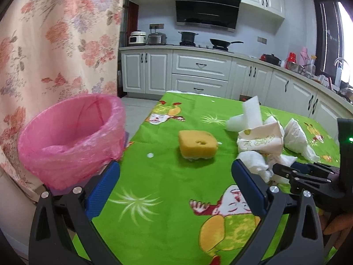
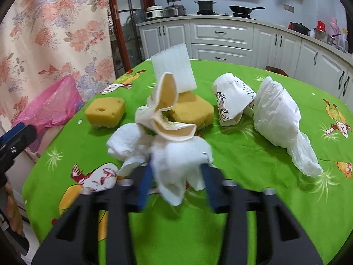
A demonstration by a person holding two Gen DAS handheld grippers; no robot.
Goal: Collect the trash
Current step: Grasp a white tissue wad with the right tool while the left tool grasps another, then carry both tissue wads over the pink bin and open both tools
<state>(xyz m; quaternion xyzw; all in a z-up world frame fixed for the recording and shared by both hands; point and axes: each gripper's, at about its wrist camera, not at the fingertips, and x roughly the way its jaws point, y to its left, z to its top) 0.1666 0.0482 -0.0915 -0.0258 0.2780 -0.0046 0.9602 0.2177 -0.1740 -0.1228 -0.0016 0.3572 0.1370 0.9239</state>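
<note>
A pile of trash lies on the green tablecloth [image 2: 242,154]. My right gripper [image 2: 177,165] is shut on a crumpled white tissue [image 2: 176,159] at the pile's near edge. Behind it lie a crushed paper cup [image 2: 169,114], a second white tissue [image 2: 125,143], a yellow sponge [image 2: 192,108], white foam [image 2: 174,70], another crushed cup [image 2: 231,99] and a white plastic bag [image 2: 278,114]. A second yellow sponge [image 1: 197,144] lies apart to the left. My left gripper [image 1: 175,176] is open and empty, beside the pink-lined bin [image 1: 70,137].
The bin stands off the table's left edge, in front of a floral curtain [image 1: 55,44]. White kitchen cabinets [image 1: 198,70] and a counter with pots stand behind the table. The right gripper also shows in the left wrist view [image 1: 273,167].
</note>
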